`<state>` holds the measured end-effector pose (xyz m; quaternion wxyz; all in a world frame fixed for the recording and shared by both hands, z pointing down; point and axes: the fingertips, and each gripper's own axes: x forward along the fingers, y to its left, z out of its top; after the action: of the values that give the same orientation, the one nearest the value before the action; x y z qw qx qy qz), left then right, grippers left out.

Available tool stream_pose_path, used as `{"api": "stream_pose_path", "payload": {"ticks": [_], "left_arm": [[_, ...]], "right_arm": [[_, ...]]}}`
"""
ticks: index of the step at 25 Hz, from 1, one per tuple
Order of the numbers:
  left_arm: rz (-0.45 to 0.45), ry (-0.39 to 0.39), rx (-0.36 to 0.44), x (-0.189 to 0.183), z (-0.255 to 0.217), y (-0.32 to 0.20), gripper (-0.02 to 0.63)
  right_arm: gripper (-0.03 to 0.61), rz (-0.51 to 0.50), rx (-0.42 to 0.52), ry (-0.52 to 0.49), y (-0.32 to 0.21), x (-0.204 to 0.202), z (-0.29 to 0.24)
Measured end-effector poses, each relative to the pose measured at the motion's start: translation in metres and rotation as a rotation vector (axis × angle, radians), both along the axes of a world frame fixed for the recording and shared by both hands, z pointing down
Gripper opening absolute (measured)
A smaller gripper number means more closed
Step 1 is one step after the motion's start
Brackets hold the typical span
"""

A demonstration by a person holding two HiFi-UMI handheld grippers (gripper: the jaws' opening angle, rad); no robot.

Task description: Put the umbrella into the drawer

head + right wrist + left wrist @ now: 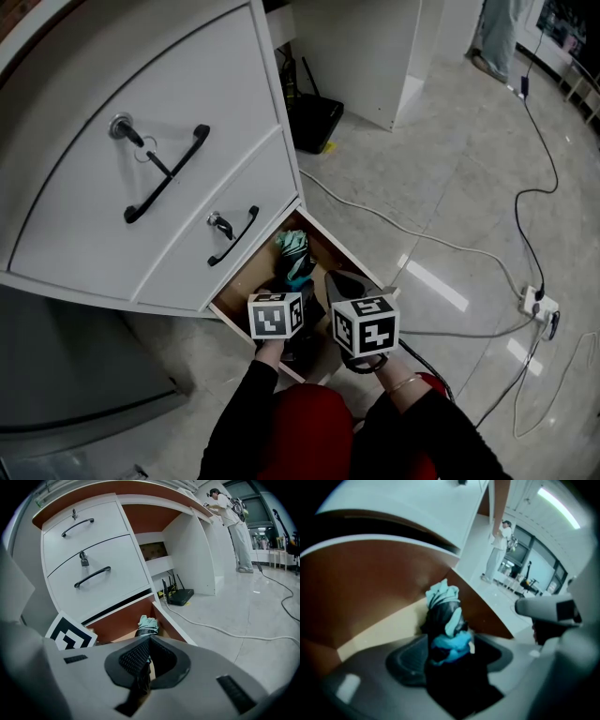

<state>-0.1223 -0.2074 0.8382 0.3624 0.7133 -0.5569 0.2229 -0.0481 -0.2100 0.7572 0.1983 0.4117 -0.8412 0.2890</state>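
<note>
A head-down view showed a white cabinet (141, 112) with two closed drawer fronts, each with a black handle (167, 173) and a key in its lock (122, 127). Below them the bottom drawer (347, 253) stood pulled out, brown inside. The folded umbrella (292, 255), teal and black, was inside this drawer, its pale teal end pointing towards the back. The left gripper (450, 658) reached down into the drawer with its jaws spread wide. The umbrella stood between them, but the pads did not appear to press on it. The right gripper (150, 641) hung just beside the left one, over the drawer's open mouth, with its jaw tips drawn together. A dark strip showed in the gap behind those tips, too unclear to name. The right gripper's grey body crowded the right edge of the left gripper view. The closed drawer front above overhung the back of the open drawer. Black sleeves (239, 422) and a red lap (305, 436) filled the bottom of the head view. On the glossy pale floor (450, 169) a white cable (412, 230) ran past the drawer's side. A black cable (534, 187) led to a power strip (539, 302) well apart on the right. A black router (314, 120) sat under the desk beside the cabinet. A person (234, 522) stood far off at a counter.
</note>
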Motion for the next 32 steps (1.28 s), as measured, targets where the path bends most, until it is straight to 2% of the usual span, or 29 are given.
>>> {"api": "stream_pose_path", "payload": {"ticks": [9, 14, 25, 32], "left_arm": [[0.008, 0.044, 0.129, -0.005, -0.05, 0.007, 0.288], [0.013, 0.041, 0.225, -0.009, -0.086, 0.01, 0.217], [-0.008, 0.008, 0.399, -0.021, -0.156, 0.02, 0.008], [-0.016, 0.033, 0.502, -0.017, -0.186, 0.035, 0.002]], "right_arm": [[0.002, 0.025, 0.012, -0.032, -0.006, 0.004, -0.007], [0.002, 0.036, 0.029, -0.066, -0.007, 0.007, -0.016], [0.002, 0.02, 0.1, -0.082, -0.006, 0.009, -0.034], [0.002, 0.002, 0.166, -0.12, 0.003, 0.013, -0.058]]}}
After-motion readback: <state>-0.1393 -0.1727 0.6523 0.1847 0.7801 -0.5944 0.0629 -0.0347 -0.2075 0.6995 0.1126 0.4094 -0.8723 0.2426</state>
